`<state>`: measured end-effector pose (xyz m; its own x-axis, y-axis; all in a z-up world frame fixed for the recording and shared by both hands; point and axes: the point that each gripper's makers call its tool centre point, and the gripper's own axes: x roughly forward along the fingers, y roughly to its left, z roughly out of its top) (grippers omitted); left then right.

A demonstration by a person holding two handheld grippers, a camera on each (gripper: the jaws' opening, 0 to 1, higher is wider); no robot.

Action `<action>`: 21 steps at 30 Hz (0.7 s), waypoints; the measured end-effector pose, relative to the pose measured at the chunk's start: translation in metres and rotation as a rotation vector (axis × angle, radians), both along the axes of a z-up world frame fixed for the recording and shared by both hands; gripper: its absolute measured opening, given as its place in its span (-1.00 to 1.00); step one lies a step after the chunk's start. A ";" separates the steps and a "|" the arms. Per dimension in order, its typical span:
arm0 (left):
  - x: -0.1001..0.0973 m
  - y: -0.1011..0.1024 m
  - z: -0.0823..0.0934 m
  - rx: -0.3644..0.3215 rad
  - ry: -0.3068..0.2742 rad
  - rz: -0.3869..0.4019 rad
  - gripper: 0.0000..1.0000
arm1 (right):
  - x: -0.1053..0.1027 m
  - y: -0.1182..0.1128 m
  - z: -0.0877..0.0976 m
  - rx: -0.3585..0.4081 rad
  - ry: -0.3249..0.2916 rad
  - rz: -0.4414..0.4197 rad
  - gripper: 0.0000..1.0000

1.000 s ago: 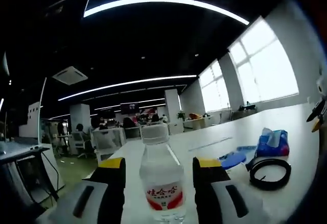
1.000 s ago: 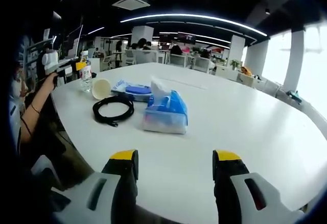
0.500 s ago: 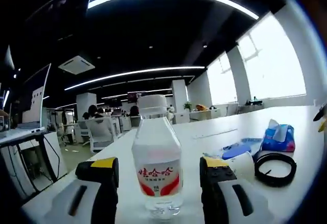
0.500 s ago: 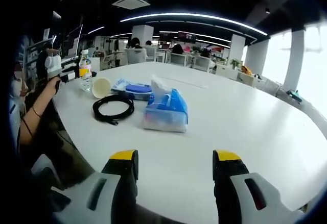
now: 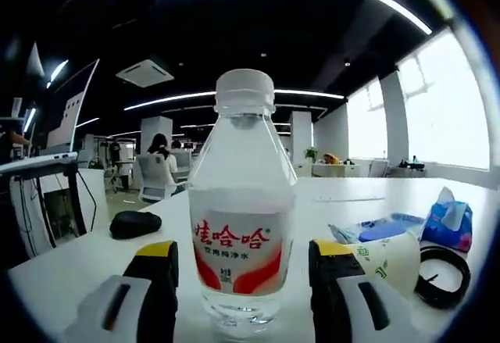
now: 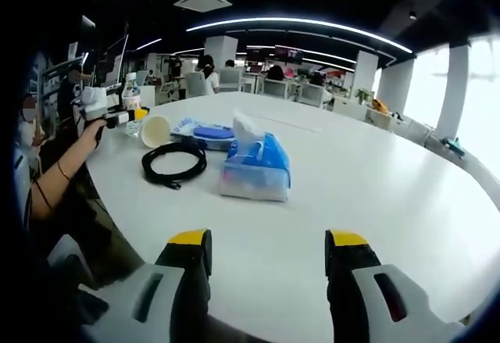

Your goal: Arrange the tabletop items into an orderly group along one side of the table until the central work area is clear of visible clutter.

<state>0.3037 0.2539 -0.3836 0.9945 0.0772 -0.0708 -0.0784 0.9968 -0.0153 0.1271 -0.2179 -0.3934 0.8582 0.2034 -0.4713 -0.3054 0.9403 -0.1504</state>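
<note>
While the clear ribbed water bottle (image 5: 244,210) stands upright on the glossy white table (image 6: 375,194), the left gripper (image 5: 244,269) flanks it with jaws spread, not visibly touching. Beside the bottle lie a paper cup (image 5: 391,257), a coiled black cable (image 6: 173,163) and a crinkly blue tissue pack (image 6: 256,173). Nearer, the right gripper (image 6: 267,251) gapes wide over bare tabletop in the open-plan office.

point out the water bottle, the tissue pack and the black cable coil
water bottle (image 5: 243,226), left gripper view, on its red and white label
tissue pack (image 6: 258,168), right gripper view, on its blue wrapper
black cable coil (image 6: 173,162), right gripper view, on the loop's near edge
</note>
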 end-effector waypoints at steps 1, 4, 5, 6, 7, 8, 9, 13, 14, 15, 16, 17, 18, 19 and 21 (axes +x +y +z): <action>0.000 0.000 0.000 0.000 0.000 0.000 0.01 | 0.000 0.000 0.000 0.000 0.000 -0.001 0.13; -0.001 -0.002 -0.004 0.009 0.004 0.007 -0.16 | 0.001 -0.001 -0.001 0.001 0.003 -0.005 0.12; 0.000 -0.002 -0.003 0.016 0.003 0.005 -0.16 | 0.001 -0.001 -0.002 0.002 0.005 -0.003 0.12; -0.001 -0.001 -0.002 0.012 0.004 0.003 -0.16 | 0.001 0.000 -0.002 0.002 0.005 0.000 0.12; -0.001 -0.001 -0.002 0.011 0.004 0.001 -0.16 | 0.001 0.001 -0.002 0.003 0.005 0.003 0.12; 0.000 -0.001 -0.002 0.013 0.003 -0.002 -0.17 | 0.001 0.001 -0.002 0.004 0.005 0.004 0.12; 0.000 -0.001 -0.002 0.012 0.003 -0.003 -0.17 | 0.001 0.001 -0.002 0.004 0.005 0.005 0.12; 0.001 -0.001 -0.002 0.011 -0.005 -0.013 -0.18 | 0.000 -0.001 -0.001 0.006 0.002 -0.002 0.12; 0.000 -0.001 -0.002 0.009 -0.008 -0.017 -0.18 | 0.000 -0.001 -0.002 0.007 0.002 -0.003 0.12; 0.001 0.000 -0.002 0.011 -0.014 -0.024 -0.18 | 0.000 -0.002 -0.002 0.007 0.004 -0.005 0.12; 0.001 0.000 -0.002 0.011 -0.019 -0.030 -0.18 | 0.000 -0.002 -0.002 0.005 0.004 -0.006 0.12; 0.001 0.000 -0.001 -0.001 -0.034 -0.047 -0.18 | 0.000 -0.002 -0.002 0.005 0.004 -0.006 0.12; 0.001 0.000 -0.001 -0.002 -0.037 -0.049 -0.19 | 0.000 -0.002 -0.003 0.005 0.005 -0.006 0.12; 0.001 0.001 -0.001 -0.010 -0.046 -0.054 -0.19 | 0.000 -0.002 -0.003 0.004 0.006 -0.006 0.12; 0.002 0.003 0.000 -0.026 -0.065 -0.064 -0.19 | 0.000 -0.002 -0.003 0.004 0.007 -0.006 0.12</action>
